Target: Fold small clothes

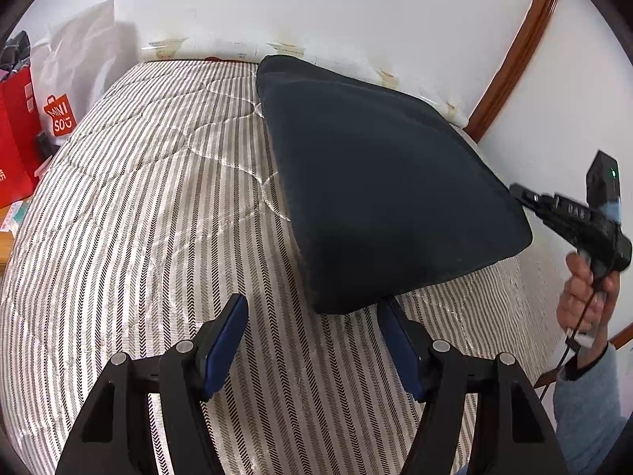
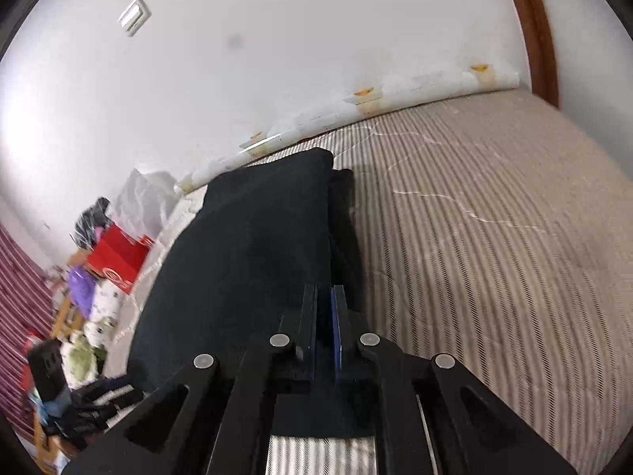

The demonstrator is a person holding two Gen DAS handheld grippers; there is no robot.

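Mid-fold: right gripper (image 2: 325,297) pinching edge of dark garment (image 1: 376,182), lifted over bed (image 1: 158,217) at 3 o'clock. Left gripper (image 1: 312,316) spread, empty, 6 o'clock of garment. Next, likely: lay edge across, release.

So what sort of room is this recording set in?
Most likely a bedroom at home: a bare striped quilted mattress pushed against a white wall, with shopping bags and a pile of belongings beside it.
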